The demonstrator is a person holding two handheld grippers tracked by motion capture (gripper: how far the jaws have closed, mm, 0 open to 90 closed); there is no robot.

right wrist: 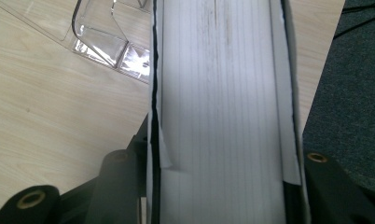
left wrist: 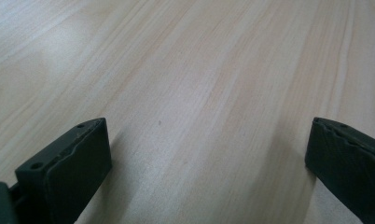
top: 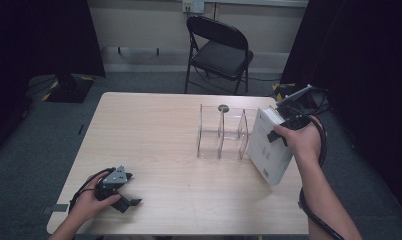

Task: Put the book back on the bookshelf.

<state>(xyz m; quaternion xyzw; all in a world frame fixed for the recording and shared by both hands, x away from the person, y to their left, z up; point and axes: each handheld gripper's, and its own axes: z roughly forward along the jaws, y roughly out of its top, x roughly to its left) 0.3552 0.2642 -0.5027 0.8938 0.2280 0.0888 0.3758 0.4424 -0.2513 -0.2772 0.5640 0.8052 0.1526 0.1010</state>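
The right gripper (top: 281,131) holds a thick white book (top: 268,146) at the right side of the desk (top: 154,140), its fingers closed on the two covers. In the right gripper view the book (right wrist: 220,107) runs up the middle of the frame with its page edges facing the camera, and a black finger (right wrist: 120,182) presses against the cover on each side near the bottom. In the high view the book is tilted, its upper end leaning away toward the right and its lower corner close to the desk near the right edge; whether that corner touches the wood cannot be told. Just beside the book, on its left, stands a clear plastic rack (top: 223,132) with upright dividers, and the book's near edge lies close to the rack's right-hand end. The same rack (right wrist: 106,37) shows in the right gripper view at the upper left, lying on the pale wood beside the book. The left gripper (top: 126,199) rests low on the desk at its near left corner, well apart from the book and the rack, with the person's left hand (top: 89,202) around it. In the left gripper view its fingers (left wrist: 69,168) stand wide apart with bare wood grain between them. A black folding chair (top: 219,50) stands on the floor beyond the far edge of the desk.
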